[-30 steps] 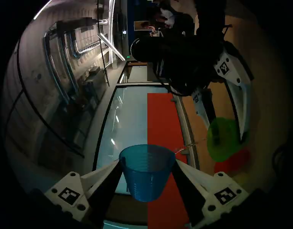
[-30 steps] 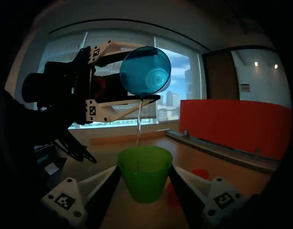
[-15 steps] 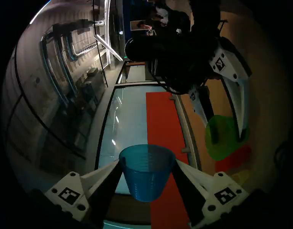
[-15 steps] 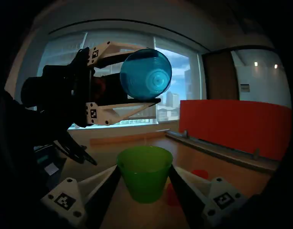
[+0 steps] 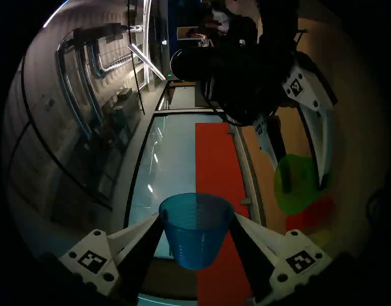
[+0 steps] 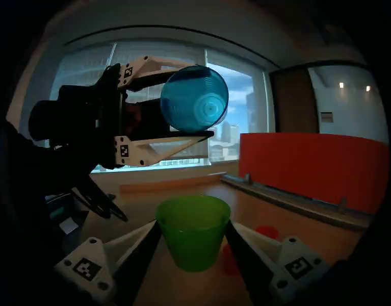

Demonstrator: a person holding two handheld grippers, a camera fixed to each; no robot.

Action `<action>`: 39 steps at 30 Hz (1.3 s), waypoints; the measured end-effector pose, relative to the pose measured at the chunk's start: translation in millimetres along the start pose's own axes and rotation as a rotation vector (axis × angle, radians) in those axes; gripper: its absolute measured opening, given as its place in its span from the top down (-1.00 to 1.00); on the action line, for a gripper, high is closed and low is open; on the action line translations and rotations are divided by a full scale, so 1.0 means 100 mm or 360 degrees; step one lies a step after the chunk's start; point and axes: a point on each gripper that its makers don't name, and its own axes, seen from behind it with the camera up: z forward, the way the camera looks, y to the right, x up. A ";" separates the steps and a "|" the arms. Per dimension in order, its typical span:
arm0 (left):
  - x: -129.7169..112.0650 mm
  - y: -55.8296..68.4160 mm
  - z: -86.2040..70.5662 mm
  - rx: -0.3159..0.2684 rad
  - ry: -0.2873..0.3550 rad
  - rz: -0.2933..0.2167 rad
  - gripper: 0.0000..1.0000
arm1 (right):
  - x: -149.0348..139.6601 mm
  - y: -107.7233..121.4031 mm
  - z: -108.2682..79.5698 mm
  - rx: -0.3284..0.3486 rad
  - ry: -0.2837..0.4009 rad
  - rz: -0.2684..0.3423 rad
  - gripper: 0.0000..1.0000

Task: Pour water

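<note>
Green cup [image 6: 193,239] up close in the right gripper view, upright and pinched on both sides by the right gripper [image 6: 193,224]. Higher and a little farther off, the left gripper [image 6: 211,101] clamps the blue cup [image 6: 194,98], tipped on its side, base facing this camera. Beyond them lies the wooden table [image 6: 277,214], then a red partition [image 6: 317,166] and the window [image 6: 241,102].

The thin stream of water from the blue cup [image 6: 194,98] down into the green cup [image 6: 193,242] in the right claw [image 6: 193,224] has stopped — the blue cup, high above that claw, sits slightly lower than a second ago.
</note>
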 end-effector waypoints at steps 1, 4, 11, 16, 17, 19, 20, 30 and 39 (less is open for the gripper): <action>-0.01 0.00 0.00 0.0000 -0.0002 -0.0022 -0.72 | 0.00 0.00 0.00 -0.0002 0.0000 -0.0001 -0.77; -0.05 0.01 0.00 0.0002 -0.0009 -0.0087 -0.72 | 0.00 0.00 -0.01 -0.0006 0.0000 -0.0005 -0.77; -0.15 0.01 -0.03 0.0036 -0.0038 -0.0356 -0.72 | 0.04 0.00 -0.01 -0.0020 -0.0001 -0.0014 -0.76; -0.24 0.03 -0.03 0.0044 -0.0064 -0.0632 -0.72 | 0.05 0.00 -0.01 -0.0030 -0.0002 -0.0021 -0.77; -0.26 0.02 -0.03 0.0049 -0.0070 -0.0682 -0.72 | 0.06 0.00 -0.01 -0.0030 -0.0002 -0.0021 -0.77; -0.31 0.01 -0.04 0.0062 -0.0079 -0.0782 -0.72 | 0.06 0.00 -0.01 -0.0033 -0.0002 -0.0024 -0.77; -0.33 0.01 -0.04 0.0068 -0.0082 -0.0827 -0.72 | 0.06 0.00 -0.01 -0.0034 -0.0002 -0.0025 -0.77; -0.44 -0.01 -0.07 0.0107 -0.0084 -0.1313 -0.71 | 0.06 0.02 -0.04 -0.0051 0.0001 -0.0027 -0.77; -0.59 0.05 -0.06 0.0120 -0.0062 -0.1834 -0.71 | 0.05 0.05 -0.08 -0.0064 0.0014 -0.0017 -0.77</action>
